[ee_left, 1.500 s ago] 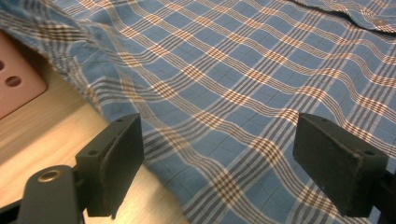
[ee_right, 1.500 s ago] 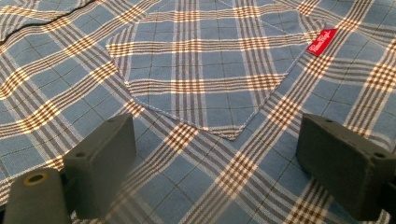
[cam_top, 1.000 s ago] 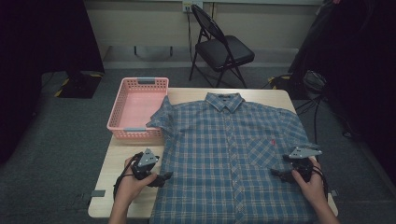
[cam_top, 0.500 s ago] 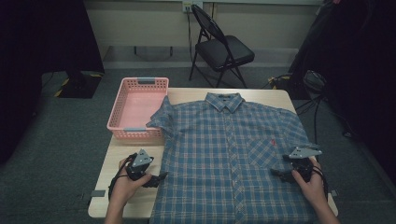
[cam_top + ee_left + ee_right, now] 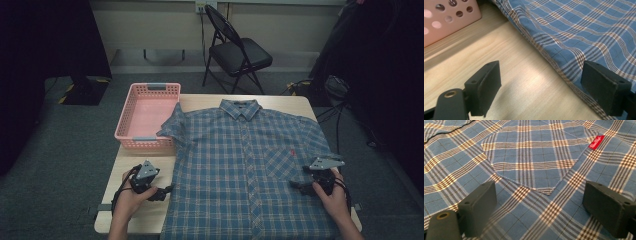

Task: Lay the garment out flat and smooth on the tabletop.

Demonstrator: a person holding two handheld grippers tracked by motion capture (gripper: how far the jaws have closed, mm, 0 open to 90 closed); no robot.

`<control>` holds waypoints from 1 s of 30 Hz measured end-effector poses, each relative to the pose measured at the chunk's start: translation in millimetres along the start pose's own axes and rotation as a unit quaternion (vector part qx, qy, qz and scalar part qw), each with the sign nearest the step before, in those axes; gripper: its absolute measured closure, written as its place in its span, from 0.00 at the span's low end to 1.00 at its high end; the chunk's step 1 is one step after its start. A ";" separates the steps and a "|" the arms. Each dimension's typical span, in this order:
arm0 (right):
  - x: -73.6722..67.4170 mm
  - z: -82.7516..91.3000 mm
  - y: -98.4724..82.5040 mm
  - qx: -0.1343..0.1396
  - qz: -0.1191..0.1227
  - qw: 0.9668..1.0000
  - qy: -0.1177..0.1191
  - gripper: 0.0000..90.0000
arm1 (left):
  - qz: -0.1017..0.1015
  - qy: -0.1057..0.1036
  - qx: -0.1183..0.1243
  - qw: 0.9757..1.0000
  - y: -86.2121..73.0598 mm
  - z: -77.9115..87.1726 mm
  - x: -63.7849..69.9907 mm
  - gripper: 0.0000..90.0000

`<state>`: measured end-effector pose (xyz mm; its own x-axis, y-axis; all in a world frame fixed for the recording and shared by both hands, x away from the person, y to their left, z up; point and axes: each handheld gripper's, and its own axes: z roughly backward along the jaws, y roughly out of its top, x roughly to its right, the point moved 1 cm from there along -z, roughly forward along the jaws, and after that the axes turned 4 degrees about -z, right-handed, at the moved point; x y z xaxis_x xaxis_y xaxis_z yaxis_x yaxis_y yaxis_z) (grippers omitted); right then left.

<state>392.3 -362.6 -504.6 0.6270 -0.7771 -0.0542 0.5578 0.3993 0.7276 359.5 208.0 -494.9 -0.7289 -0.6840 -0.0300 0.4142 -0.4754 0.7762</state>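
The left gripper [image 5: 161, 192] is held in the person's left hand [image 5: 131, 196], just beside the left edge of the shirt [image 5: 240, 165], with its jaws wide apart. The right gripper [image 5: 296, 185] is held in the right hand [image 5: 334, 196] over the right side of the shirt, its jaws also wide apart. Both forearms are near the shirt's bottom hem.

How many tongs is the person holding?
2. The left tongs are over the bare table, right at the shirt's left edge. The right tongs are over the shirt, near its pocket. Both are open.
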 end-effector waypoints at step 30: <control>0.1 0.0 0.0 0.000 0.001 1.000 0.000 0.12 | 0.000 0.009 -0.026 1.000 -13.5 1.7 -8.7 0.18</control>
<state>392.4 -362.7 -504.6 0.6277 -0.7766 -0.0534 0.5571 0.4004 0.7275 359.4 221.3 -504.0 -0.7199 -0.6928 -0.0419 0.4412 -0.5035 0.7429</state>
